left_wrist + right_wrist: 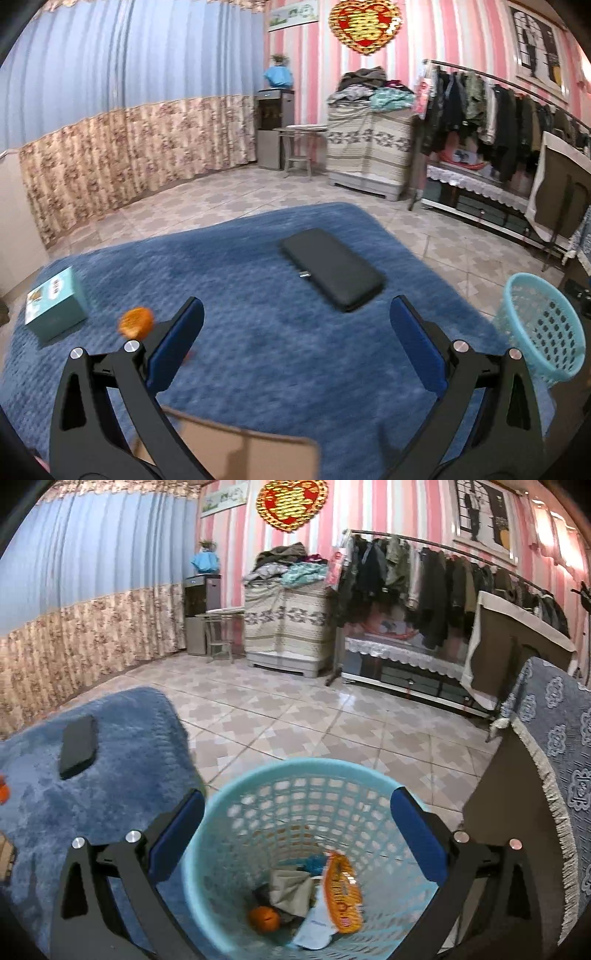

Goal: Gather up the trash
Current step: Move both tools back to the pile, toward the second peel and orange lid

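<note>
Item: left gripper, fingers apart, empty, hovering over the blue plush cover. Item: right gripper, fingers apart, empty, poised above the turquoise mesh basket, which stands on the tiled floor just beside the cover's edge. Basket contents: orange snack wrapper, crumpled paper, a small orange fruit or peel. Trash outstanding on the cover: orange peel or fruit, just beside the left finger; teal carton at the far left; brown cardboard beneath the gripper. Black wallet-like case, probably not trash. Handling: the orange piece looks light, soft, rounded, likely to roll; pinch across its middle, gently. The carton looks stiff and light; take it across its narrow sides.
</note>
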The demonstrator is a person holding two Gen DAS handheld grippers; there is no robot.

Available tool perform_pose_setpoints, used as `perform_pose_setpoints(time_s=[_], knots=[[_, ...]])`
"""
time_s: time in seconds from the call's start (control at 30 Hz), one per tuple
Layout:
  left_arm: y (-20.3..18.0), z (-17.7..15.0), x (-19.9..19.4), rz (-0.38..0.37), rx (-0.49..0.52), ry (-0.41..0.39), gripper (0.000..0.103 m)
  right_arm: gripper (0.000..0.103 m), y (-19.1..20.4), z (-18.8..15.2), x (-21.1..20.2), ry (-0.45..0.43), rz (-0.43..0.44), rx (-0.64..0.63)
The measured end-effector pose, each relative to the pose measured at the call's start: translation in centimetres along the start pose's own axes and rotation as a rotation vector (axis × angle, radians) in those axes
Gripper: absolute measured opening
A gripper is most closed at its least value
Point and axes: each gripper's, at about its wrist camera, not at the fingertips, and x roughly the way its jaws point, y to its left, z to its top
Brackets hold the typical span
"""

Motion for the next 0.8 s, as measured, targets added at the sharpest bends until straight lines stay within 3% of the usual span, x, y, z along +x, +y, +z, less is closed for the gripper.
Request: perform_pose_setpoints(time_s=[0.4, 0.57, 0.8], knots=[[9.5, -1.7, -0.7, 0.11, -0.079, 0.024, 0.097, 0.099, 10.5, -1.3, -1.5, 0.014, 0.173, -0.144], [11.7, -2.4, -0.8, 0.14, -0.094, 0.033, 0.097, 0.099, 14.5, -2.2, -1.5, 0.043, 0.266, -0.146], [14.0, -3.6, 0.2, 0.16, -0.136, 0.07, 0.097, 0.099, 18.0, -2.7, -0.5, 0.081, 0.333, -0.14]])
